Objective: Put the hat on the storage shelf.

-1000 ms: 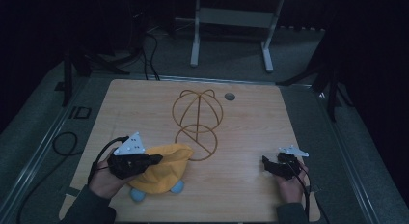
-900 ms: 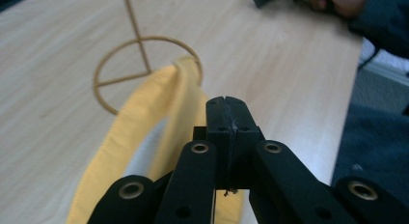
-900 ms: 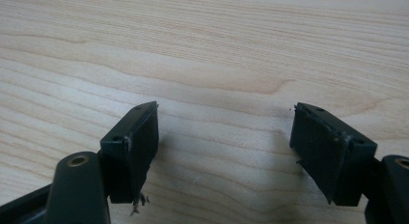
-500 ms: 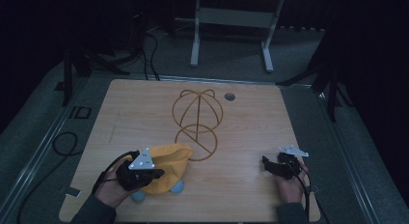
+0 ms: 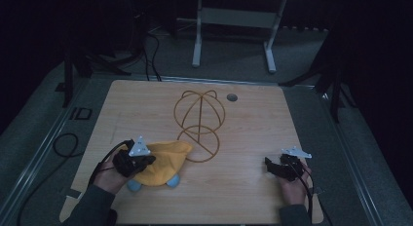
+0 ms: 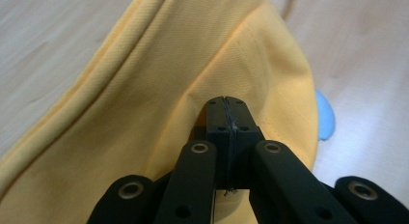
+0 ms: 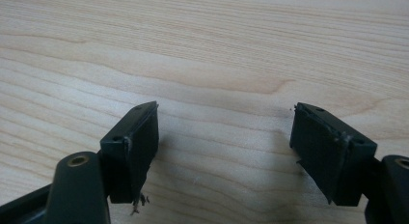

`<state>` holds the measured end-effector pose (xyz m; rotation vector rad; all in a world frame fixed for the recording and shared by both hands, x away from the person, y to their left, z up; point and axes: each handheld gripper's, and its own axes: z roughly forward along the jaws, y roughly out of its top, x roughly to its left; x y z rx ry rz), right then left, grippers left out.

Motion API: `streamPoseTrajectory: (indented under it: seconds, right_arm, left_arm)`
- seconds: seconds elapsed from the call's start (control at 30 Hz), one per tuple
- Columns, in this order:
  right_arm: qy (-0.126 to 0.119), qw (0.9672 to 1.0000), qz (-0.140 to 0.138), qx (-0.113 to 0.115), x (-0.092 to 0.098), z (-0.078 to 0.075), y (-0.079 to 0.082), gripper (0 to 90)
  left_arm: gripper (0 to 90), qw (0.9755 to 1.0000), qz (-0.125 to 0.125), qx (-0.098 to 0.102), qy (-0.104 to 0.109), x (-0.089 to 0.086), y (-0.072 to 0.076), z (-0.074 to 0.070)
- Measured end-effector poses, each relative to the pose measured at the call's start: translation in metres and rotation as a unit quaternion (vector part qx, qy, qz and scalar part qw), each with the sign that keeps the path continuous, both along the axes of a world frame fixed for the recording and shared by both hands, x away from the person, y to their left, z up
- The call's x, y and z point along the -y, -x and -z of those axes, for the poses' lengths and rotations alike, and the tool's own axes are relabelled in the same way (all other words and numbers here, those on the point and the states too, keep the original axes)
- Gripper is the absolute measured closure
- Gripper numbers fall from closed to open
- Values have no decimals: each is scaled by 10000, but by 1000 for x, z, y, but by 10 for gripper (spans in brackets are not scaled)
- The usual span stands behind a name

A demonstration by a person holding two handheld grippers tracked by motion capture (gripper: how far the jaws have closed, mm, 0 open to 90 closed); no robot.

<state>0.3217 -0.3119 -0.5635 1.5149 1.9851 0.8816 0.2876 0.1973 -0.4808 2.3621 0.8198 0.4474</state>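
Observation:
A yellow cloth cap (image 5: pixel 163 162) lies at the near left of the wooden table (image 5: pixel 243 197), over pale blue pieces (image 5: pixel 171 181). My left gripper (image 5: pixel 148 160) is at the cap's left side, jaws shut. In the left gripper view its tips (image 6: pixel 225 101) pinch a pucker of the yellow cloth (image 6: pixel 144 89), with a blue piece (image 6: pixel 325 120) at the right edge. A brown wire frame (image 5: pixel 199 123), a dome over a ring, lies mid-table and touches the cap's far right edge. My right gripper (image 5: pixel 268 163) rests at the near right, open over bare wood (image 7: pixel 224 137).
A small round grey disc (image 5: pixel 232 97) sits near the table's far edge. Cables (image 5: pixel 63 143) trail over the floor to the left. A metal stand (image 5: pixel 234 21) rises beyond the table. A bare stretch of wood separates the two grippers.
The left hand has shifted and turned at the cap's left side, sinking lower onto it. The cap has barely moved. The right gripper has kept still.

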Motion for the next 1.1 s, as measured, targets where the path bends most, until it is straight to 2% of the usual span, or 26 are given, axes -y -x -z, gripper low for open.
streamPoseTrajectory:
  seconds: [0.07,0.17,0.2,0.23,0.27,0.33,0.43,0.53,0.57,0.67,0.7,0.77,0.83,0.87,0.9,0.93,1.0,1.03,1.07,1.1]
  right_arm:
    - [0,10000,0,0,0,0,0,254]
    - [2,10000,-2,4,0,0,0,254]
    - [2,10000,-1,4,0,0,0,254]
    - [2,10000,-1,4,0,0,0,254]
    - [2,10000,-2,3,0,0,0,254]
    - [2,10000,-2,4,0,0,0,254]
    - [-3,10000,-2,3,0,0,0,254]
    - [-3,10000,-1,5,0,0,0,254]
    - [-4,10000,-2,3,0,0,0,254]
    - [-4,10000,0,4,0,0,0,254]
    - [-4,10000,0,4,0,0,0,254]
    - [-4,10000,0,3,0,0,0,254]
    - [-4,10000,0,4,0,0,0,254]
    - [-4,10000,0,3,0,0,0,254]
    - [-4,10000,0,3,0,0,0,254]
    - [-4,10000,0,3,0,0,0,254]
    - [-3,10000,-1,3,0,0,0,254]
    - [-4,10000,-1,3,0,0,0,254]
    - [-3,10000,-1,3,0,0,0,254]
    - [-3,10000,-1,3,0,0,0,254]
  left_arm:
    - [900,10000,-72,1,-6,-2,-4,0]
    - [898,9992,-403,8,71,-14,-16,2]
    - [897,9987,-507,13,111,-18,-17,2]
    - [886,9987,-507,13,111,-18,-17,2]
    - [859,9975,-675,-6,199,-25,-17,3]
    - [779,9961,-841,-17,272,-31,-11,3]
    - [651,9941,-1037,73,300,-38,1,4]
    - [558,9928,-1149,100,331,-44,8,5]
    - [528,9910,-1279,125,370,-49,15,7]
    - [456,9885,-1435,161,456,-56,26,8]
    - [440,9885,-1435,161,456,-56,26,8]
    - [425,9871,-1524,144,467,-65,34,9]
    - [420,9855,-1640,111,429,-72,36,10]
    - [419,9855,-1640,111,429,-72,36,10]
    - [419,9842,-1718,84,428,-76,37,12]
    - [413,9818,-1866,37,352,-84,36,16]
    - [396,9797,-1988,-11,262,-90,36,22]
    - [386,9797,-1988,-11,262,-90,36,22]
    - [378,9776,-2090,-87,222,-95,34,30]
    - [370,9776,-2090,-87,222,-95,34,30]
